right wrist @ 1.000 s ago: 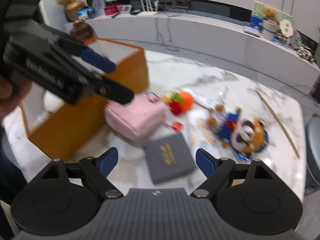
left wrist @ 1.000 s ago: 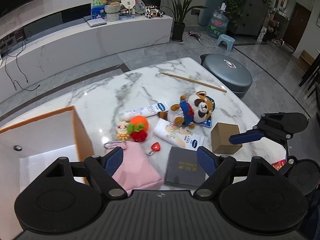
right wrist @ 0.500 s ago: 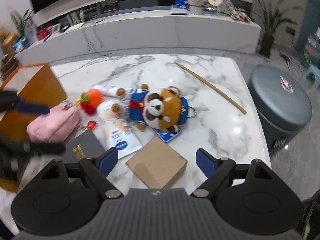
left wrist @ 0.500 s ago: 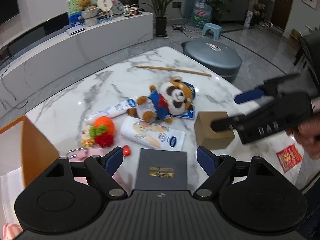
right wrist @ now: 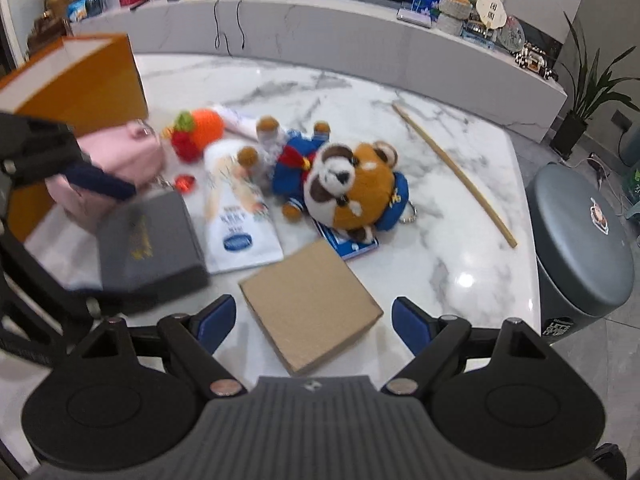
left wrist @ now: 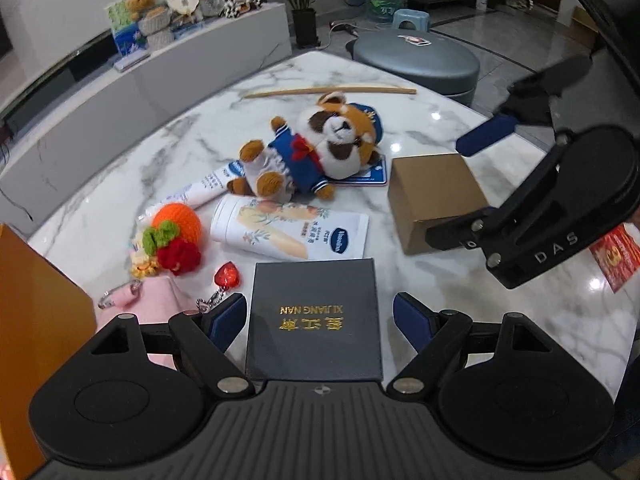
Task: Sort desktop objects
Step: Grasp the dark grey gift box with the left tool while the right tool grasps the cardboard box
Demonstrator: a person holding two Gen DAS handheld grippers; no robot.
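My left gripper [left wrist: 318, 322] is open, its fingers on either side of a dark grey box with gold lettering [left wrist: 314, 320], apart from it; the box also shows in the right wrist view [right wrist: 150, 240]. My right gripper [right wrist: 312, 320] is open around a brown cardboard box [right wrist: 310, 306], which also shows in the left wrist view [left wrist: 434, 198]. Between them lie a red panda plush [left wrist: 320, 150], a white pouch [left wrist: 290, 232], a white tube [left wrist: 200, 192], an orange knitted toy [left wrist: 174, 232], a red heart charm [left wrist: 227, 276] and a pink pouch [left wrist: 148, 304].
An open orange box [right wrist: 80, 80] stands at the table's left; its wall shows in the left wrist view [left wrist: 36, 304]. A wooden stick [left wrist: 330, 91] lies at the far side. A red card [left wrist: 614, 256] lies at the right edge. A grey round stool [right wrist: 580, 248] stands beyond the table.
My left gripper has swung right from the orange box and come down around the dark grey box. My right gripper has moved right and closed in over the brown cardboard box.
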